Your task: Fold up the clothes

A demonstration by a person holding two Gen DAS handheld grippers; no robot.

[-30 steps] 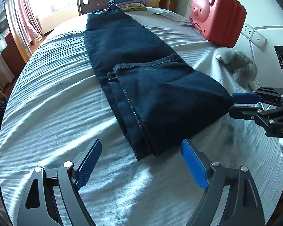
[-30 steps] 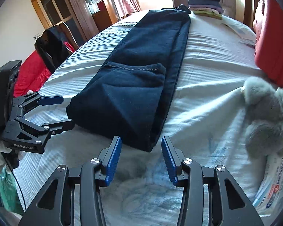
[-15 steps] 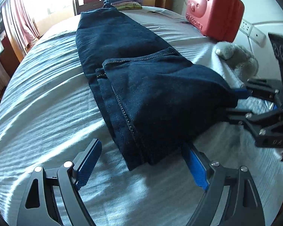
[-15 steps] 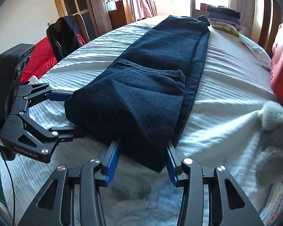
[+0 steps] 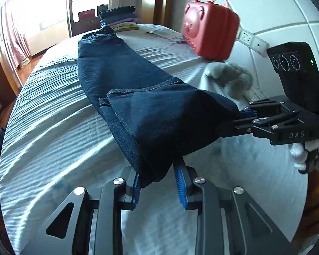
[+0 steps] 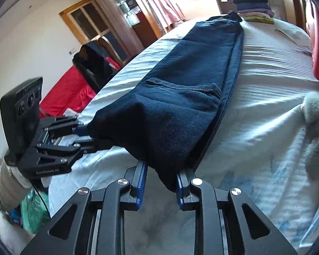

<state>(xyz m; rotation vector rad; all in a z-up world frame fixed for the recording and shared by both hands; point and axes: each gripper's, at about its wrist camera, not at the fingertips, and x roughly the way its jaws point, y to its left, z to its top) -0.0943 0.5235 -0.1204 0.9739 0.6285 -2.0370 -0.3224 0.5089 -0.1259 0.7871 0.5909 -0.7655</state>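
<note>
Tools: 2 (image 5: 157, 188) (image 6: 159, 186), closing on jeans | jeans (image 5: 138, 106): 1 | suitcase (image 5: 210, 36): 1

Dark navy jeans (image 5: 151, 114); red case (image 5: 210, 36); white bedsheet (image 5: 53, 127).

Our left gripper (image 5: 157, 186) and right gripper (image 6: 160, 186) both point steeply down, jaws closing on the near corners of the jeans (image 5: 151, 114), lifting that end; white-gloved hands grip both handles.
</note>
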